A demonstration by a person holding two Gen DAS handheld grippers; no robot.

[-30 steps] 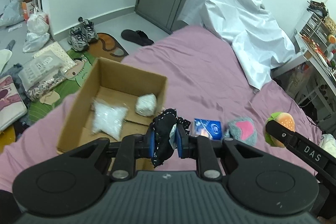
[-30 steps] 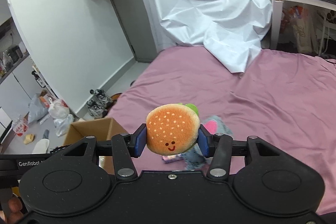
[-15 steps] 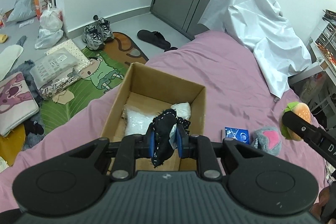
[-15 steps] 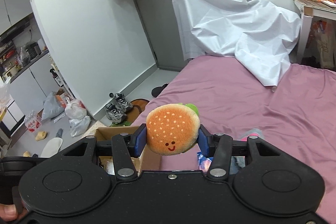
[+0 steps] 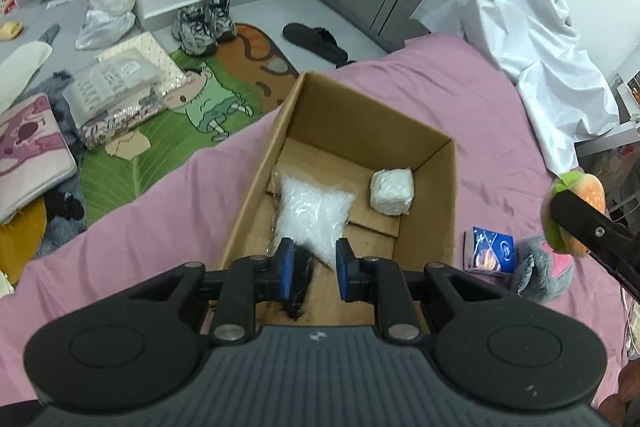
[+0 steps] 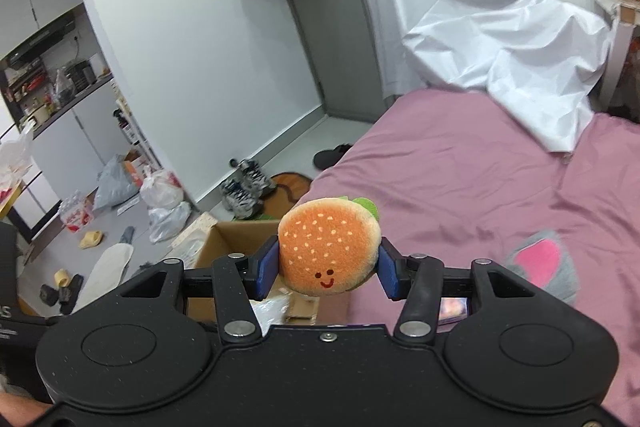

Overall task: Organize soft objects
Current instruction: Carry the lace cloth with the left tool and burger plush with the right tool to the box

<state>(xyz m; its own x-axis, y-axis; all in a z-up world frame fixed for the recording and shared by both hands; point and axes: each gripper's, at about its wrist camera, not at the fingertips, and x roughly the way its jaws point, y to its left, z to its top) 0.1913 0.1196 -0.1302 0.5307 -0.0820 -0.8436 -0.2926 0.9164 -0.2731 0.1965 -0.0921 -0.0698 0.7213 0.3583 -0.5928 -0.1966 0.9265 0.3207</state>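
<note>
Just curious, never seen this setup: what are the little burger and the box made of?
The burger looks like plush fabric: fuzzy nap, stitched smile, squeezed between the right fingers. The box looks like plain brown corrugated cardboard, matte, with folded flaps.

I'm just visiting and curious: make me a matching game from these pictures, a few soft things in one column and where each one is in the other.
Things:
1. burger plush
2. black fabric piece
3. white wrapped bundle
4. grey-and-pink plush

Places:
A. lying on the pink bedsheet beside the box
B. far right corner inside the cardboard box
C. clamped in the right gripper
D. between the opened fingers of the left gripper

Pairs: 1-C, 2-D, 3-B, 4-A
</note>
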